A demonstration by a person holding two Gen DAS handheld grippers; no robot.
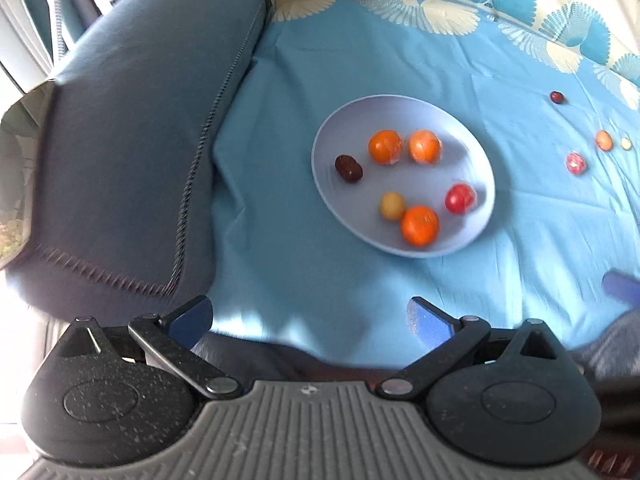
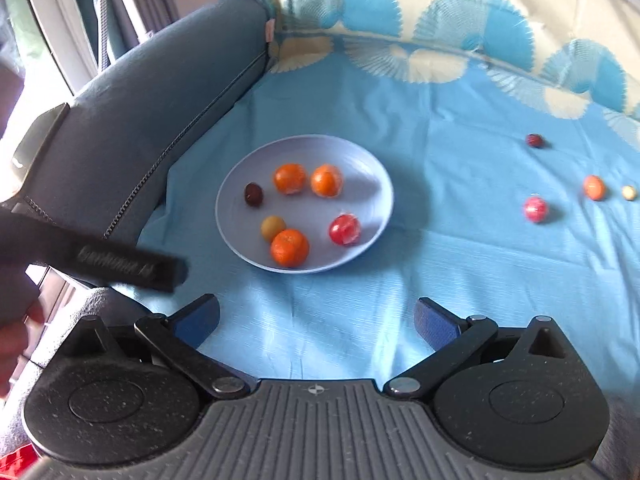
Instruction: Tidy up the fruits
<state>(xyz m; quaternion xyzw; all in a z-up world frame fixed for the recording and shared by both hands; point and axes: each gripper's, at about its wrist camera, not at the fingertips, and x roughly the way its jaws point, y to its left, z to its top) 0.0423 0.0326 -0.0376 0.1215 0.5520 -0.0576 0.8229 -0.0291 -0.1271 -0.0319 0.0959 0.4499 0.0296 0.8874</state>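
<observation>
On blue sheet (image 2: 440, 140) | both tongs spread, empty | left gripper (image 1: 310, 318) lettering blurred, unreadable

Bed (image 2: 440, 280) covered by light blue sheet (image 2: 460, 128) with fan-patterned border. Pale lilac plate (image 2: 372, 184) resting directly on sheet, left of centre. Four loose fruits on sheet, well apart from plate (all to its right): dark date (image 2: 535, 141), pink-red fruit (image 2: 535, 209), orange fruit (image 2: 594, 187), small pale fruit (image 2: 628, 192). Grey-blue pillow (image 2: 152, 112) lying at left edge.
</observation>
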